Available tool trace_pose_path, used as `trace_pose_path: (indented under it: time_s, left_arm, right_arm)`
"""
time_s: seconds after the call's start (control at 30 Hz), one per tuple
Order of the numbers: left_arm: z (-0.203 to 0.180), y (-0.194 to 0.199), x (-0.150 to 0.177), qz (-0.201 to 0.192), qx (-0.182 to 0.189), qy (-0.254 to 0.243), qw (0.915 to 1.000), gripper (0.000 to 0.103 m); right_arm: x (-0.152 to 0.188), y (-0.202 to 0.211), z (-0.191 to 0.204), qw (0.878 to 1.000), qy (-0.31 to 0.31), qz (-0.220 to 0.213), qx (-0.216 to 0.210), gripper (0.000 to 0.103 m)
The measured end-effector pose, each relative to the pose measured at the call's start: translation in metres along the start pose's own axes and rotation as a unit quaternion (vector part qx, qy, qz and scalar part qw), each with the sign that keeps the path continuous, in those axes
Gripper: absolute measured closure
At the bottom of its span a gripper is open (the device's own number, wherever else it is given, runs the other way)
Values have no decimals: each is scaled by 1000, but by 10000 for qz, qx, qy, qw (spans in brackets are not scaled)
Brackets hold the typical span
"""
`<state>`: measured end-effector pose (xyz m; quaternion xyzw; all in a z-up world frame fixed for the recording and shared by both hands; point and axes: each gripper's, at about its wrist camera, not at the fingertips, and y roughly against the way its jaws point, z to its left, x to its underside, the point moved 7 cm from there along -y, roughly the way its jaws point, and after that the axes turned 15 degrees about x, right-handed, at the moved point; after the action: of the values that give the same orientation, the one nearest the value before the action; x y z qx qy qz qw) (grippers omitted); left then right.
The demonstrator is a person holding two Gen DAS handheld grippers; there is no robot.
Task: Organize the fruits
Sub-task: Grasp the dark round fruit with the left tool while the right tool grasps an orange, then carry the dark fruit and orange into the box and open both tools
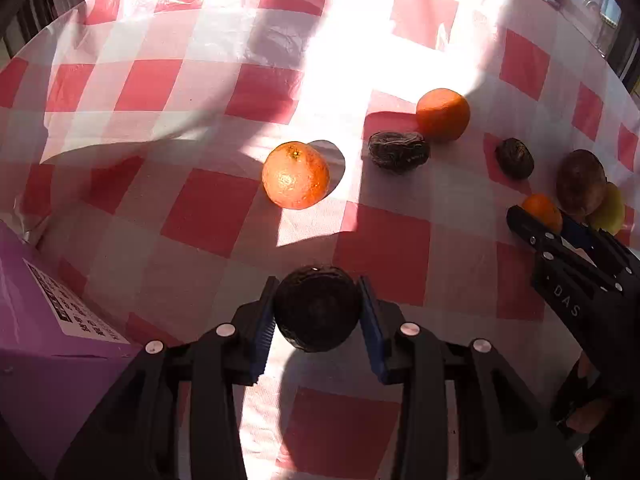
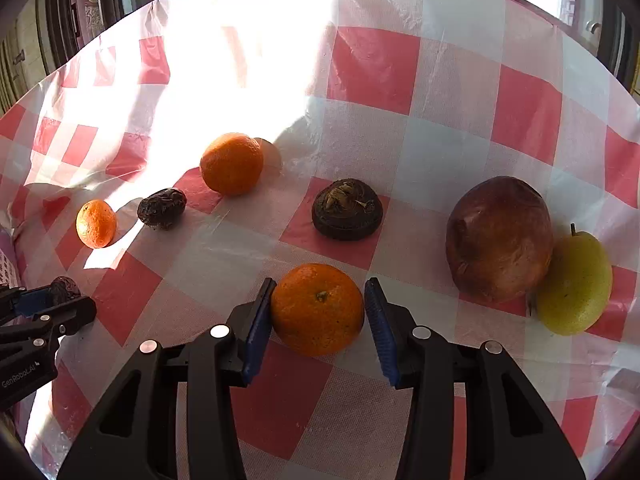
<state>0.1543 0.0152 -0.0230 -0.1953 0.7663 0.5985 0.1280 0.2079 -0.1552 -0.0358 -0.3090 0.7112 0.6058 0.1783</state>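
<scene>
My left gripper point(image 1: 318, 312) is shut on a dark wrinkled fruit point(image 1: 317, 307), held above the red-and-white checked cloth point(image 1: 208, 208). My right gripper point(image 2: 320, 314) stands around an orange point(image 2: 318, 308): the left pad touches it and a thin gap shows at the right pad. In the left wrist view two oranges point(image 1: 296, 175) point(image 1: 443, 114) and two dark fruits point(image 1: 398, 149) point(image 1: 515, 158) lie ahead. In the right wrist view a dark round fruit point(image 2: 347, 209), a large reddish-brown fruit point(image 2: 499, 238) and a yellow pear point(image 2: 576, 284) lie ahead.
A purple box point(image 1: 48, 320) with a white label stands at the left. In the right wrist view two more oranges point(image 2: 231, 163) point(image 2: 96, 224) and a wrinkled dark fruit point(image 2: 162, 207) lie at left. Bright sunlight washes out the far cloth.
</scene>
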Motion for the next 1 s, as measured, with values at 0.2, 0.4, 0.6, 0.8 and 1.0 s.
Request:
trace_pose_path:
  time_s: [0.2, 0.4, 0.6, 0.8, 1.0]
  left_arm:
    - [-30, 18, 35, 251, 344, -520, 9977, 64]
    - [-51, 34, 79, 453, 596, -949, 9927, 64]
    - [-51, 46, 107, 541, 797, -1276, 9871, 64]
    - [-54, 62, 109, 377, 1074, -1506, 9820, 64]
    - [-40, 94, 115, 246, 1248, -1641, 9782, 64]
  right_arm:
    - [8, 9, -4, 9999, -17, 126, 1, 62]
    - [54, 46, -21, 9985, -336, 441, -25, 63]
    - [104, 87, -29, 9963, -569, 639, 35, 63]
    - [134, 104, -13, 9962, -414, 728, 243, 62]
    - [136, 99, -6, 9926, -545, 938, 540, 14]
